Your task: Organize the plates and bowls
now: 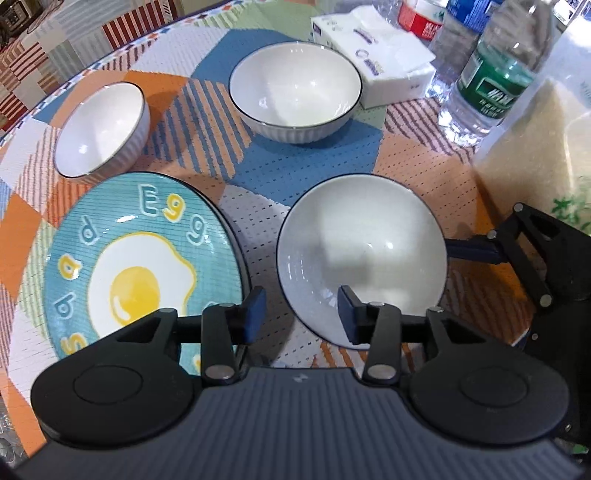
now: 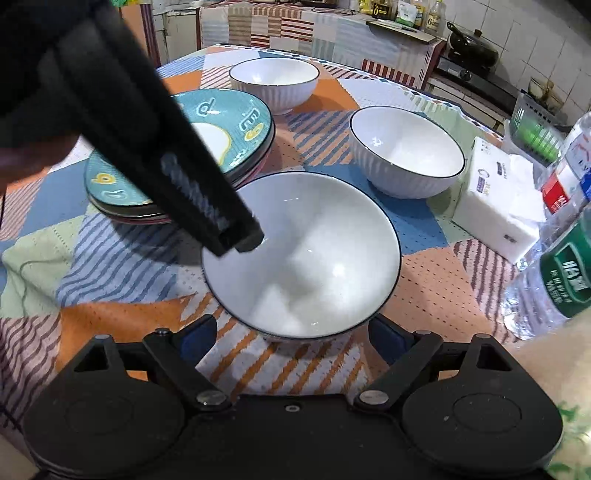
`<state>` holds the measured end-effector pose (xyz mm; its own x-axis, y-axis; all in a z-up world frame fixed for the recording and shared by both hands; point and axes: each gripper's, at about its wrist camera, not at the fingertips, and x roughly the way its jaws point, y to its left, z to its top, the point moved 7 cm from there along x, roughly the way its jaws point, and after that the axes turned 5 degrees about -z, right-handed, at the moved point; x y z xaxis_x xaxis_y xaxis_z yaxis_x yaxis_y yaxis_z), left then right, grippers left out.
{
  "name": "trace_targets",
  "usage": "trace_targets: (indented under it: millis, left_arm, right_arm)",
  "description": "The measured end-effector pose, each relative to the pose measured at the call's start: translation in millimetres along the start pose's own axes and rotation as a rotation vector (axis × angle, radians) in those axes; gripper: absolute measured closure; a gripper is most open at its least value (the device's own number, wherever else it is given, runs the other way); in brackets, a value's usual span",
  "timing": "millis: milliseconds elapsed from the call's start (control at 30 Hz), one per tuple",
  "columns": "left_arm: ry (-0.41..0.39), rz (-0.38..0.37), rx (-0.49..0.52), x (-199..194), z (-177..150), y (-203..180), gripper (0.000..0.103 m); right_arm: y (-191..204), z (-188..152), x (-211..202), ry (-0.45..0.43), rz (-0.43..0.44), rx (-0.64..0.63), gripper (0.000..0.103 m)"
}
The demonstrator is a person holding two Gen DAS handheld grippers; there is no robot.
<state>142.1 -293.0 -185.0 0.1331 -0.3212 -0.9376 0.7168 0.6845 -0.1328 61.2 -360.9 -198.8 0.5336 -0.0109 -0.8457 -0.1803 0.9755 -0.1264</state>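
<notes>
The near bowl (image 2: 301, 254) sits on the bench (image 2: 122, 254) right of the stacked plates (image 1: 144, 258); the right gripper (image 2: 291, 332) spreads wide to straddle it; the left gripper (image 1: 302, 314), released, straddles the bowl's left rim, likely steadying it.

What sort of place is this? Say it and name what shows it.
Most likely a home kitchen with a dining table: a dark wok sits on a stove by a tiled wall, bottles line a counter, and the patterned tablecloth carries bowls and plates.
</notes>
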Motion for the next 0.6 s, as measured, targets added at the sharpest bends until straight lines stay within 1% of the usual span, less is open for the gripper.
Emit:
trace_targets:
  millis: [33, 100, 400, 467, 533, 600]
  left_arm:
    - [-0.004, 0.002, 0.003, -6, 0, 0, 0.056]
    - [-0.013, 0.01, 0.012, -17, -1, 0, 0.053]
    - [-0.055, -0.002, 0.071, -62, -9, -8, 0.053]
    - [-0.065, -0.007, 0.072, -71, -10, -9, 0.05]
    - [-0.079, -0.011, 0.07, -81, -10, -9, 0.042]
    - [-0.097, -0.006, 0.072, -90, -10, -7, 0.039]
  right_arm:
    - [0, 0, -5, -0.005, -0.005, -0.003, 0.012]
    - [-2, 1, -18, -0.014, -0.015, -0.005, 0.011]
    - [-16, 20, -77, -0.095, -0.022, 0.042, 0.011]
    - [-18, 24, -88, -0.108, -0.027, 0.052, 0.011]
    - [-21, 30, -100, -0.131, -0.028, 0.06, 0.011]
    - [-24, 36, -108, -0.156, -0.023, 0.066, 0.011]
